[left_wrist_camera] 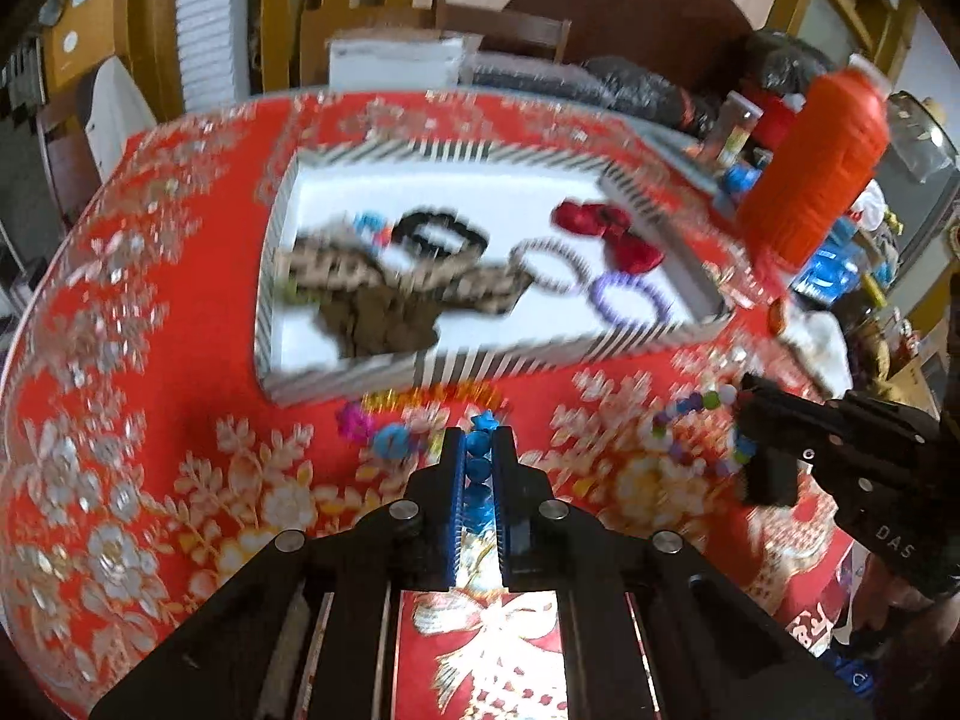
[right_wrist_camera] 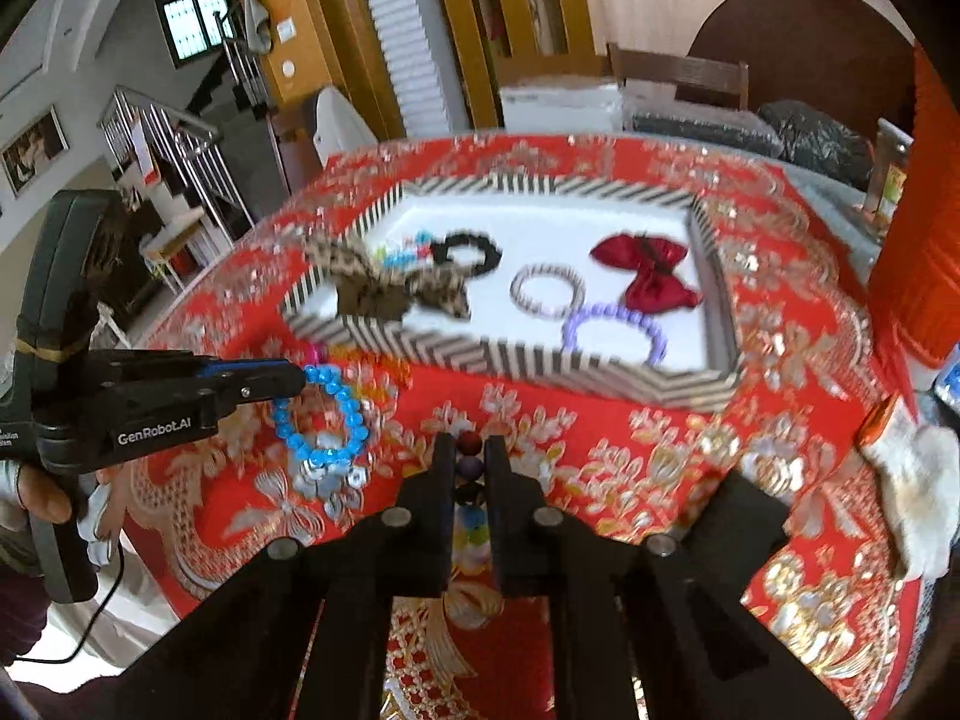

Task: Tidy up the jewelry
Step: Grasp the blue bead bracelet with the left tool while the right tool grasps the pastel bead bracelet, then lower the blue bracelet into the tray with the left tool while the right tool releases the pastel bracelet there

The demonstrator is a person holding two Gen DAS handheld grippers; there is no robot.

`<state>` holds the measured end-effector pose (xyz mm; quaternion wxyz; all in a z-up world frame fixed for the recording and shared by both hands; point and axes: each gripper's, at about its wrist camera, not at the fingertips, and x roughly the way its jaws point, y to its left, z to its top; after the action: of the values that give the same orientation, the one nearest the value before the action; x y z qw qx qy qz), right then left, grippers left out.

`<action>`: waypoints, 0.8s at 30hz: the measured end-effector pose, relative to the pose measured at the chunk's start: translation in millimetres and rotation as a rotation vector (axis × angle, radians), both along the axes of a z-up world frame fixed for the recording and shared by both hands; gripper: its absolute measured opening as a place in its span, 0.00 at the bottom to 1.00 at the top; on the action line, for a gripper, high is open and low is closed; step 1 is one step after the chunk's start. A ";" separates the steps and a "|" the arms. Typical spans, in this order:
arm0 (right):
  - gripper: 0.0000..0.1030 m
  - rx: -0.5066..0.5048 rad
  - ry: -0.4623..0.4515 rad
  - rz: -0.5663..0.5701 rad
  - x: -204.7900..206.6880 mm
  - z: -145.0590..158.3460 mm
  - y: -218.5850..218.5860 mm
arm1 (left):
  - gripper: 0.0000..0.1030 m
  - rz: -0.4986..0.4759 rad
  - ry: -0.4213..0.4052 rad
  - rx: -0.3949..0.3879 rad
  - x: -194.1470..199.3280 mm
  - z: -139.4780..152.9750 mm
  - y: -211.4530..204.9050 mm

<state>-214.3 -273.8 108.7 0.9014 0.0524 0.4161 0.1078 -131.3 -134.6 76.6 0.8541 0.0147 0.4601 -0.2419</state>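
A striped tray [left_wrist_camera: 498, 360] [right_wrist_camera: 510, 360] with a white floor holds a leopard bow [left_wrist_camera: 384, 294] [right_wrist_camera: 390, 288], a black scrunchie [left_wrist_camera: 441, 234] [right_wrist_camera: 468, 252], a red bow [left_wrist_camera: 606, 234] [right_wrist_camera: 648, 270], a striped bracelet [left_wrist_camera: 549, 264] [right_wrist_camera: 546, 291] and a purple bracelet [left_wrist_camera: 630, 300] [right_wrist_camera: 612, 327]. My left gripper [left_wrist_camera: 479, 438] [right_wrist_camera: 303, 381] is shut on a blue bead bracelet [left_wrist_camera: 480, 474] [right_wrist_camera: 318, 420] above the cloth, in front of the tray. My right gripper [right_wrist_camera: 471, 447] [left_wrist_camera: 741, 414] is shut on a multicolour bead bracelet [right_wrist_camera: 471, 480] [left_wrist_camera: 696, 408].
The table has a red floral cloth [left_wrist_camera: 150, 450] [right_wrist_camera: 660, 468]. A colourful bead strand [left_wrist_camera: 432, 399] lies by the tray's near wall. An orange thread cone [left_wrist_camera: 816, 162] and clutter stand at the right. A white cloth [right_wrist_camera: 918, 492] lies at the right edge.
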 end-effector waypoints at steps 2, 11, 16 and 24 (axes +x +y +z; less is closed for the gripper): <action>0.09 -0.008 -0.016 -0.008 2.4 8.1 -5.3 | 0.03 -0.002 -0.019 -0.002 2.8 9.3 -3.2; 0.09 -0.052 -0.055 -0.036 17.8 33.5 -23.2 | 0.03 -0.024 -0.111 0.012 24.0 46.5 -29.3; 0.09 -0.067 -0.059 -0.041 32.5 39.9 -29.7 | 0.03 -0.039 -0.135 0.041 38.3 49.6 -47.6; 0.09 -0.091 -0.038 -0.042 66.1 36.6 -34.7 | 0.03 -0.029 -0.136 0.077 65.3 41.7 -59.4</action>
<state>-148.3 -308.6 145.3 0.9126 0.0181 0.4023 0.0711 -66.0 -194.0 118.3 0.8787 0.0707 0.4098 -0.2346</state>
